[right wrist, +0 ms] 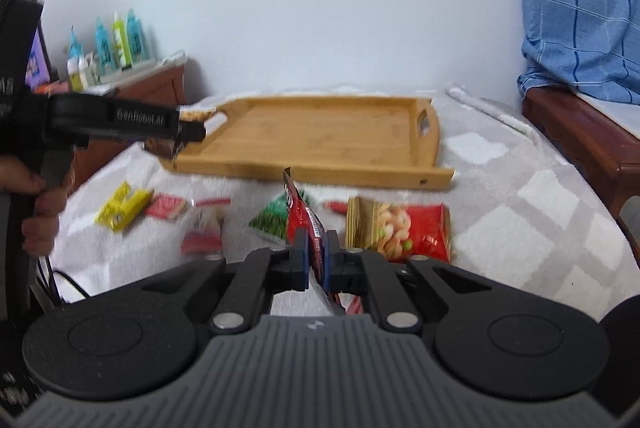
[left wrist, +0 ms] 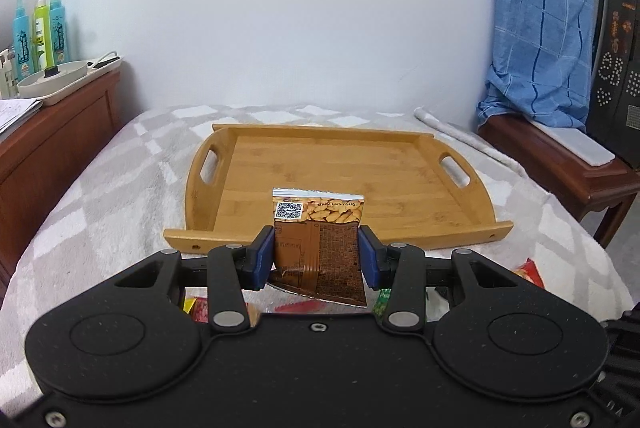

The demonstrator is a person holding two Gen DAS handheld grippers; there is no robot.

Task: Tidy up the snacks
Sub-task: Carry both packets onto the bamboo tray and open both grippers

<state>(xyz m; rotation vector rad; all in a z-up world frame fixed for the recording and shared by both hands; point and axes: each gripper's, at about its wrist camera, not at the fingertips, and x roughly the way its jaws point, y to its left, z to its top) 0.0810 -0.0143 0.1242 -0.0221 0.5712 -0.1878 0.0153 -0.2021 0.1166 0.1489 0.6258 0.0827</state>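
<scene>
Bamboo tray (left wrist: 340, 164) sits empty on the bed (left wrist: 120, 196). Your left hand-held gripper (left wrist: 316, 252) pinches a brown peanut packet (left wrist: 320, 228) before it; your right hand-held gripper (right wrist: 316, 252) clamps what looks like a red snack packet (right wrist: 300, 220).

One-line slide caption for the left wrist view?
Left hand-held gripper holds a brown peanut packet before the empty bamboo tray.

L gripper (left wrist: 316, 252): jaws part-closed, pads clamping a brown packet (left wrist: 318, 240) upright, pointing fwd & somewhat down. R gripper (right wrist: 316, 256): jaws near fully closed on a thin red packet (right wrist: 302, 216), edge-on. L hand (right wrist: 38, 204) wraps its handle.
</scene>
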